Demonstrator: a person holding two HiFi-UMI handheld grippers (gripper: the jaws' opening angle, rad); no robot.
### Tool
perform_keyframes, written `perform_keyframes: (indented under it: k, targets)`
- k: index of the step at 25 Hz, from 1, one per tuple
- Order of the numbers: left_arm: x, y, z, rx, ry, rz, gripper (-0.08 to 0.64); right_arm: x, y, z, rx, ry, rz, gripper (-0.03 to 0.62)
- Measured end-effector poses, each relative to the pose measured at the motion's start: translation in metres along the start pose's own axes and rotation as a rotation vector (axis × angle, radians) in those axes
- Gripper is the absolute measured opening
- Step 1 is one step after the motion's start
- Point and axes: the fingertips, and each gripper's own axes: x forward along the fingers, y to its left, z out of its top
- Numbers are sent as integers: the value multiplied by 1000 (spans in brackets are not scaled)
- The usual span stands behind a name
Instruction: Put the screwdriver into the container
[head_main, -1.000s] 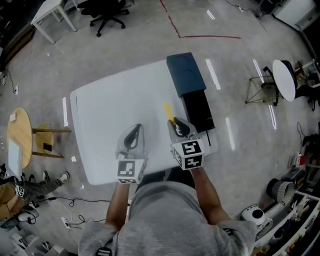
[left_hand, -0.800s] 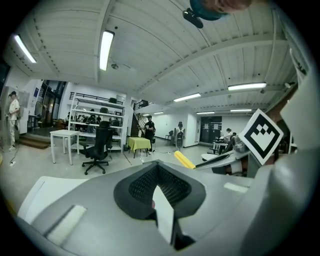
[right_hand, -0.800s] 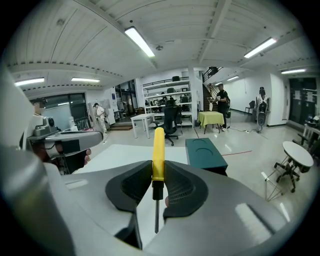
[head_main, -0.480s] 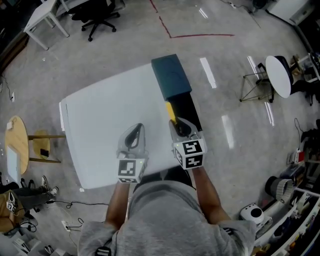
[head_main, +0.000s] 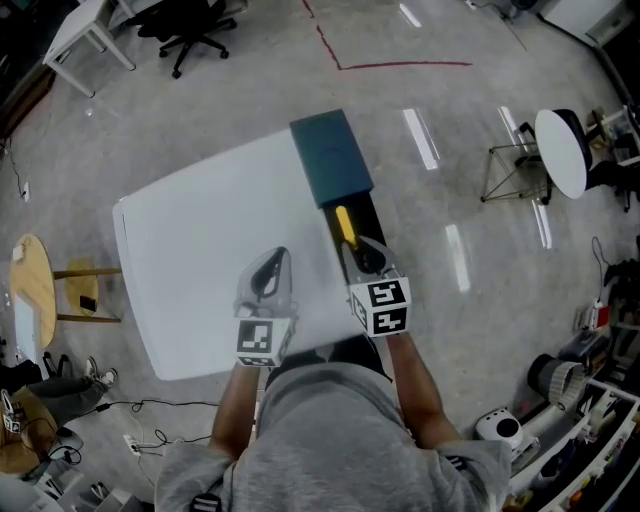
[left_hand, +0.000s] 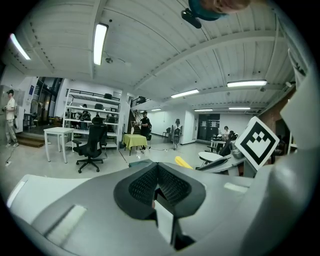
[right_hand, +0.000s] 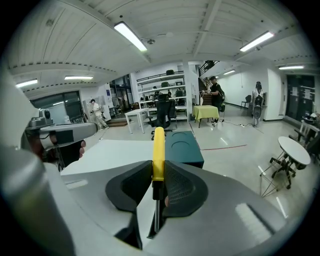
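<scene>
Screwdriver (head_main: 344, 225): it has a yellow handle and a thin metal shaft, and the right tool holds it. In the head view the yellow handle lies over the black open part of the container and points at the container's teal lid. I cannot tell if it touches the container.
Right tool (head_main: 360, 250): its two jaws are closed on the screwdriver (right_hand: 158, 150), one dark pad on each side, where the handle meets the shaft. It is at the near end of the container.
Left tool (head_main: 268, 272): its jaws (left_hand: 157, 186) are pressed together with nothing between them. It is over the tabletop, to the left of the container and well apart from it.
Container (head_main: 331, 158): a long box with a teal lid on its far half and a black open half nearer the person. It sits along the right edge of the tabletop.
Tabletop (head_main: 200, 240): white and flat, spreading out to the left of the container.
Person (head_main: 340, 430): in a grey top, on the near side of the container, one tool in each hand.
Office chair (head_main: 190, 20): black, on the floor far beyond the container, to the left.
Round white table (head_main: 563, 150): on the floor well to the right of the container.
</scene>
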Motion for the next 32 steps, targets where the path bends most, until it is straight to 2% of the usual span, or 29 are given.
perform_keyframes:
  k: [17,32]
  targets:
    - [48,6,-54,-46,125,22,12,58,-24,-44,21,138,67,78]
    - [70,20,-104,-105,223,56,12,114,-37,-88,31,277,97,77]
